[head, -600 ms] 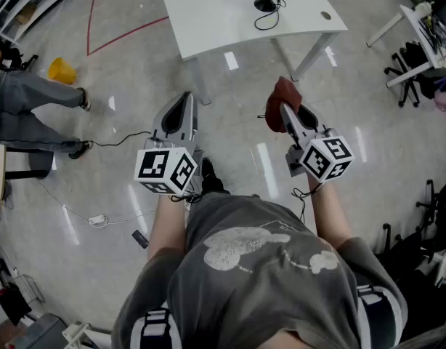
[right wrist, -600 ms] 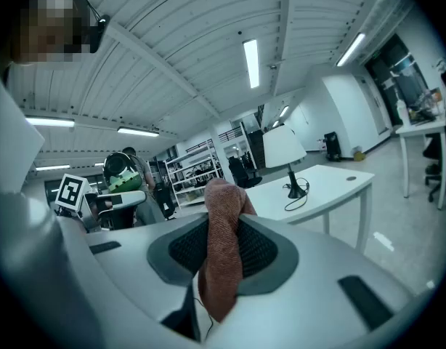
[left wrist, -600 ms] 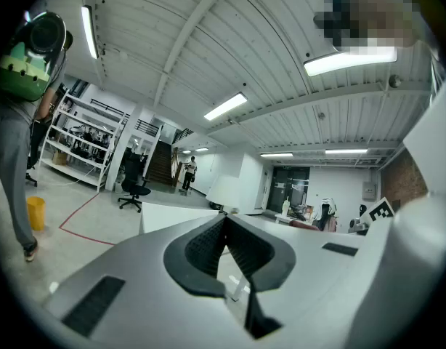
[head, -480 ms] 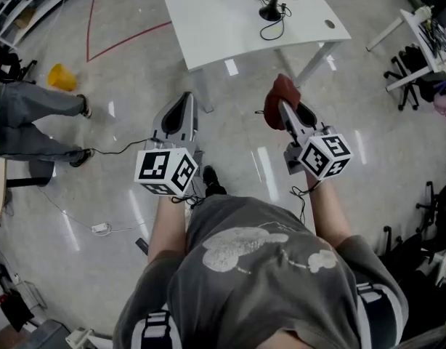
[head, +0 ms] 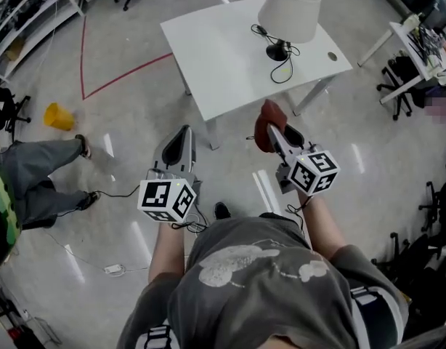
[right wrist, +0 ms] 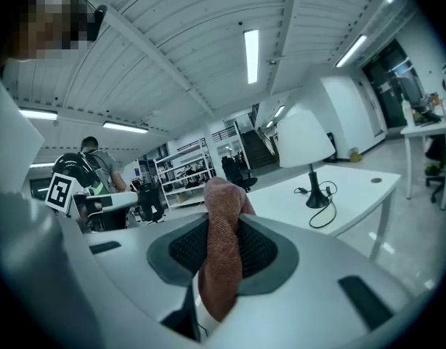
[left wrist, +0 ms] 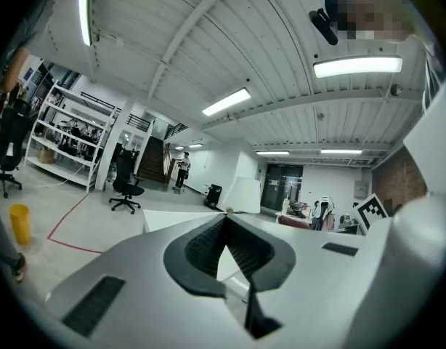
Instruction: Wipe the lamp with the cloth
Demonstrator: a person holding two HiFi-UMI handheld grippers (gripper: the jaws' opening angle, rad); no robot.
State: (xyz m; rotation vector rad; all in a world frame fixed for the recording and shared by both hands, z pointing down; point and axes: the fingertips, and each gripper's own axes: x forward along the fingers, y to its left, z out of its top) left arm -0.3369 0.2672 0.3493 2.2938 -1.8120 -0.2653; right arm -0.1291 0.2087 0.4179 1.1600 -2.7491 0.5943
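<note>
A lamp with a white shade [head: 290,9] and a black base [head: 277,51] stands on the white table [head: 216,57], its cord looped beside it. My right gripper [head: 270,128] is shut on a reddish-brown cloth [head: 262,122], held over the floor just short of the table's near edge. In the right gripper view the cloth [right wrist: 223,246] hangs between the pads, and the lamp [right wrist: 304,138] is ahead to the right. My left gripper [head: 181,142] is shut and empty, lower left of the table. The left gripper view shows the lamp's shade [left wrist: 242,195] far ahead.
A person's legs [head: 34,173] are at the left beside a yellow object [head: 58,115]. A cable [head: 114,193] runs over the shiny floor. Red tape [head: 121,75] marks the floor left of the table. Another desk [head: 419,35] and chairs stand at the right.
The head view has shifted, so the whole lamp and more of the table now show, and both grippers sit nearer the table. The cloth stays in the right gripper.
</note>
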